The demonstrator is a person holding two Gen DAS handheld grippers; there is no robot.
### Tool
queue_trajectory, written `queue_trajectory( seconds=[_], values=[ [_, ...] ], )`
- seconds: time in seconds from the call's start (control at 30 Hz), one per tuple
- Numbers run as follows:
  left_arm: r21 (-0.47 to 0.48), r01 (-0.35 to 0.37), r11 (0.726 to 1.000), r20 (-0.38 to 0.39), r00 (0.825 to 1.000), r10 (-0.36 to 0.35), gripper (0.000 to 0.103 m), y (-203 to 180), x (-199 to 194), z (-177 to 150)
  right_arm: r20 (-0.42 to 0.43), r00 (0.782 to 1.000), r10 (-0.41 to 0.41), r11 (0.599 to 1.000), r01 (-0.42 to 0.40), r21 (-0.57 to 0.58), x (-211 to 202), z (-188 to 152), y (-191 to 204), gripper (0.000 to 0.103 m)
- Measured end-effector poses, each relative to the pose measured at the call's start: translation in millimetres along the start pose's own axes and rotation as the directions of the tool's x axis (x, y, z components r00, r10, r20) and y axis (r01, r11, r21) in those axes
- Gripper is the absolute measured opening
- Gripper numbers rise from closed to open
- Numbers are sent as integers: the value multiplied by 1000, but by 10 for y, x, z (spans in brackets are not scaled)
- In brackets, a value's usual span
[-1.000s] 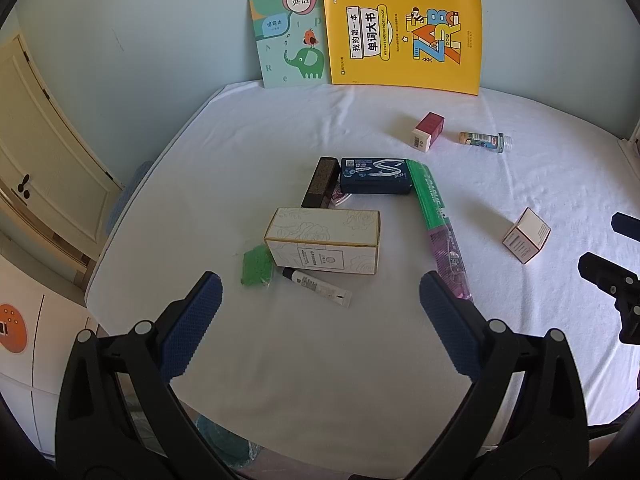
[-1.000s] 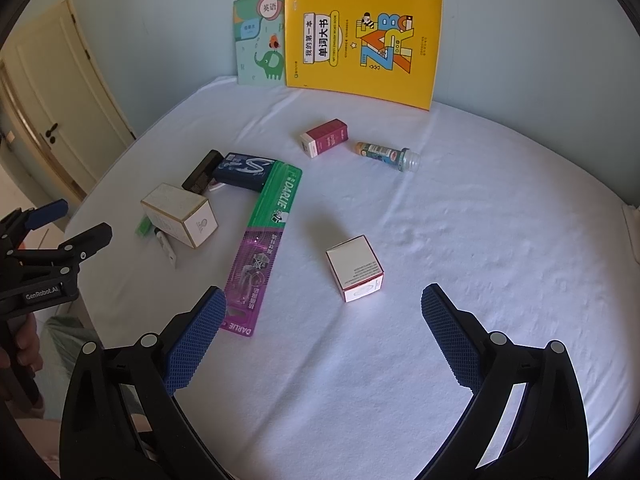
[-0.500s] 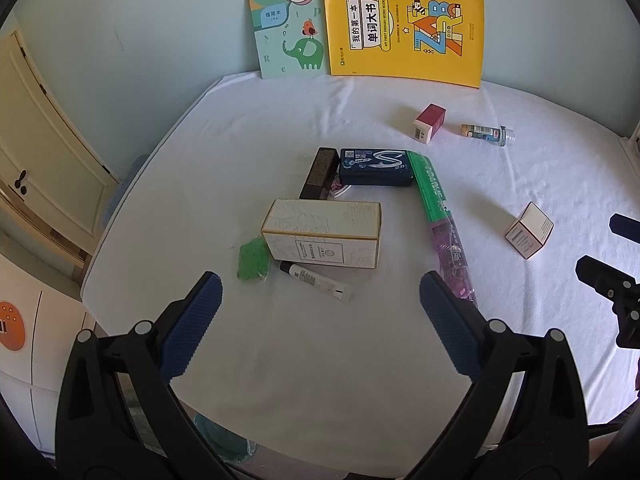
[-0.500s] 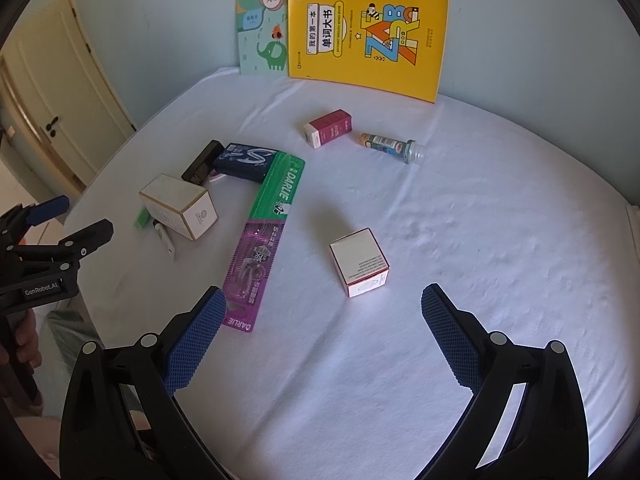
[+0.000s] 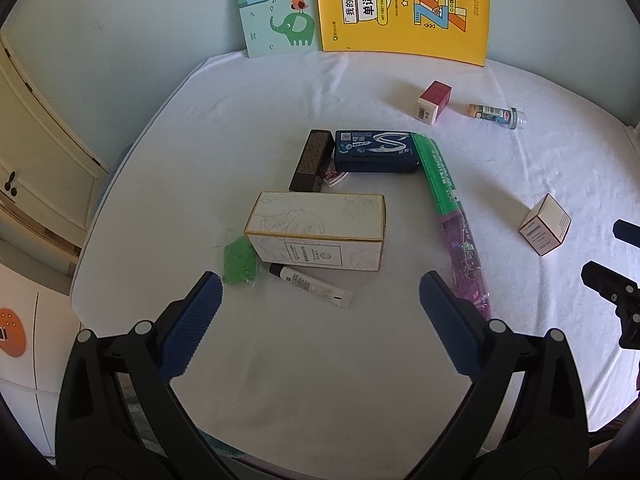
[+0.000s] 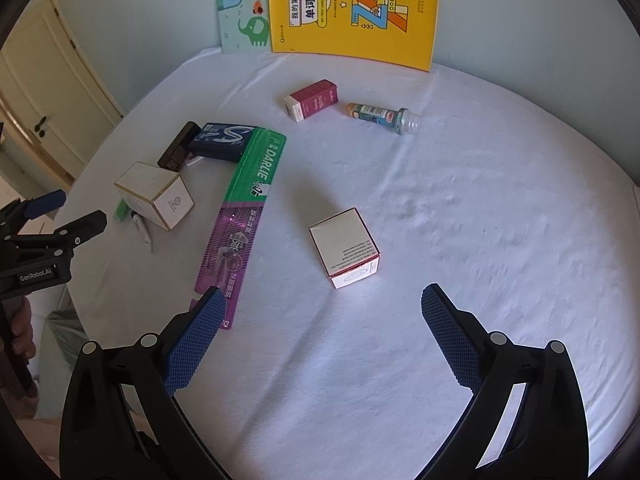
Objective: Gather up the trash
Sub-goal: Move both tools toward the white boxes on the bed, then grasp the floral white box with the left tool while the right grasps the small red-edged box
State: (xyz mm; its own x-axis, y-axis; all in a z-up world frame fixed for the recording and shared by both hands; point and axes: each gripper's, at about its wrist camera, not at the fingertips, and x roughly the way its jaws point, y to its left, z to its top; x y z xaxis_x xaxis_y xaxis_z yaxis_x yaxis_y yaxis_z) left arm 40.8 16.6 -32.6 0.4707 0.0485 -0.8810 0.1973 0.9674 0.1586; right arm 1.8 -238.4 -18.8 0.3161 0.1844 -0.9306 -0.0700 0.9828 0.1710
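Approach step: left tool (image 5: 320, 308) and right tool (image 6: 320, 312), both spread apart and empty, hover over the desk (image 6: 480, 200). Small box (image 6: 345, 254) lies just beyond the right tool; next, descend and straddle it.

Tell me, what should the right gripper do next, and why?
Probably ease the right gripper forward and down over the small white box. It is open and empty, and that box lies straight ahead between its fingers, apart from the other trash on the sheet.
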Motion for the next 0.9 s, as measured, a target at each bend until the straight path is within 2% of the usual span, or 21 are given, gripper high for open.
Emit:
queue_trajectory(
  seconds=[0.5, 0.9],
  values=[
    [-8, 23, 1000, -107, 994, -24, 96, 14, 493, 196, -78, 997, 3, 999, 0, 39, 337, 121, -166, 97],
    [-112, 107, 988, -181, 975, -126, 96, 178, 801, 215, -122, 993, 5, 999, -1, 38, 556, 170, -213, 97]
  ],
)
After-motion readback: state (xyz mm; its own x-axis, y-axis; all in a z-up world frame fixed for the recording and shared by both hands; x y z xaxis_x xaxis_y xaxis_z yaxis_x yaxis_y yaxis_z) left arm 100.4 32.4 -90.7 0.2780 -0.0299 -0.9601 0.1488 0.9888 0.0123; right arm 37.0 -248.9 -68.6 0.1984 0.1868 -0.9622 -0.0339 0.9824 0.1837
